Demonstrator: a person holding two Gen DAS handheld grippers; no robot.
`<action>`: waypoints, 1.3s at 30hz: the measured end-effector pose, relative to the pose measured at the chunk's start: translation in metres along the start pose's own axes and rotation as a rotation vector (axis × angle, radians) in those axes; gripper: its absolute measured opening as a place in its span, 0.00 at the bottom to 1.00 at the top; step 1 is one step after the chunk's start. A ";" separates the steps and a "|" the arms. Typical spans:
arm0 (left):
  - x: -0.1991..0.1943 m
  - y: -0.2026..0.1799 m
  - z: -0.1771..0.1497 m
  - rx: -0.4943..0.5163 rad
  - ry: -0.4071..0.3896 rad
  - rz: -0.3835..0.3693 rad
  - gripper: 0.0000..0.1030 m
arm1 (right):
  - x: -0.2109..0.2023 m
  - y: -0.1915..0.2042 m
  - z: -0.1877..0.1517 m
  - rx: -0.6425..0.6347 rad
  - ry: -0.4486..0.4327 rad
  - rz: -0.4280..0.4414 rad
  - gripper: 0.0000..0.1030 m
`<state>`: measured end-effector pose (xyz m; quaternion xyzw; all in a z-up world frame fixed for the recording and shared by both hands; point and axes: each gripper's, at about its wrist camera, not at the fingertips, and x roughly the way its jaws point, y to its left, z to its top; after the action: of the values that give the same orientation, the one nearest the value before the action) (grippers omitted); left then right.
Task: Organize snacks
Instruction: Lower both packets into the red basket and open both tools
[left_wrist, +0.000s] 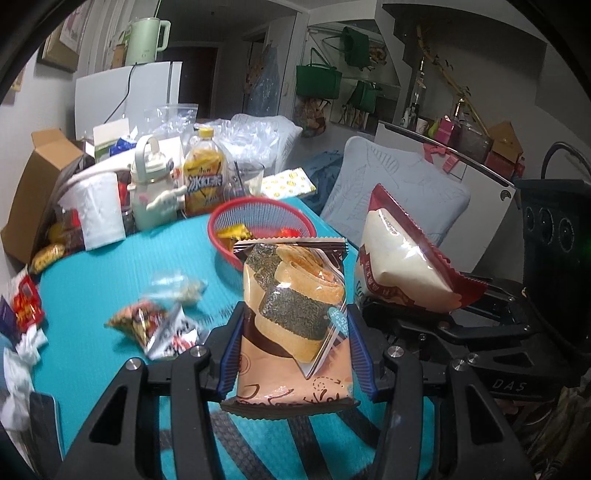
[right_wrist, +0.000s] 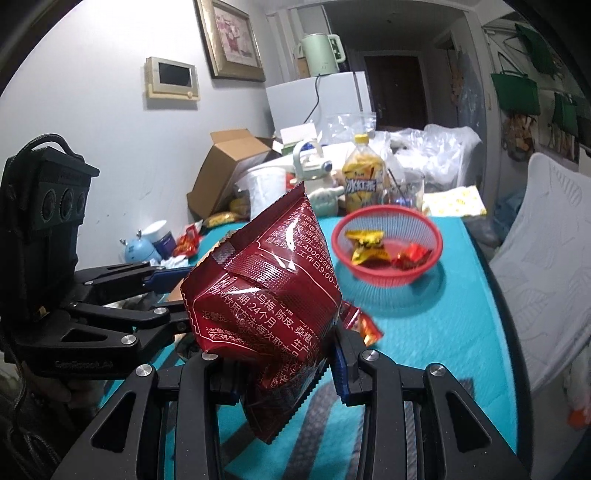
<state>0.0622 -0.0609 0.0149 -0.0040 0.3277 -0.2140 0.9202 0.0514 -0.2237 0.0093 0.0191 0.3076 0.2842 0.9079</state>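
My left gripper (left_wrist: 291, 347) is shut on a seaweed-roll snack packet (left_wrist: 295, 317), held upright above the teal table (left_wrist: 122, 266). My right gripper (right_wrist: 284, 365) is shut on a dark red snack bag (right_wrist: 266, 291), also seen at the right of the left wrist view (left_wrist: 402, 258). A red mesh basket (right_wrist: 432, 254) stands beyond with a yellow packet (right_wrist: 365, 245) and a red packet (right_wrist: 410, 256) inside; it also shows in the left wrist view (left_wrist: 225, 214). Loose snack packets (left_wrist: 147, 321) lie on the table left of my left gripper.
The table's far end is crowded: a yellow tea bottle (left_wrist: 203, 181), a white kettle-shaped bottle (left_wrist: 151, 188), a white cup (left_wrist: 96, 210), a cardboard box (left_wrist: 33, 184) and plastic bags (left_wrist: 243, 136). More packets (left_wrist: 26, 302) lie at the left edge. A white chair (right_wrist: 546, 266) stands at right.
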 end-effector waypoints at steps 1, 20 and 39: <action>0.003 0.001 0.006 0.004 -0.003 0.005 0.49 | 0.001 -0.002 0.003 -0.002 -0.003 -0.001 0.34; 0.072 0.008 0.083 0.044 -0.054 0.035 0.49 | 0.044 -0.067 0.066 -0.002 -0.048 -0.059 0.34; 0.167 0.050 0.129 0.033 -0.017 0.121 0.49 | 0.128 -0.132 0.107 0.028 0.006 -0.113 0.34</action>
<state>0.2756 -0.0985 0.0082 0.0292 0.3162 -0.1632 0.9341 0.2617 -0.2522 -0.0020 0.0135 0.3150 0.2284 0.9211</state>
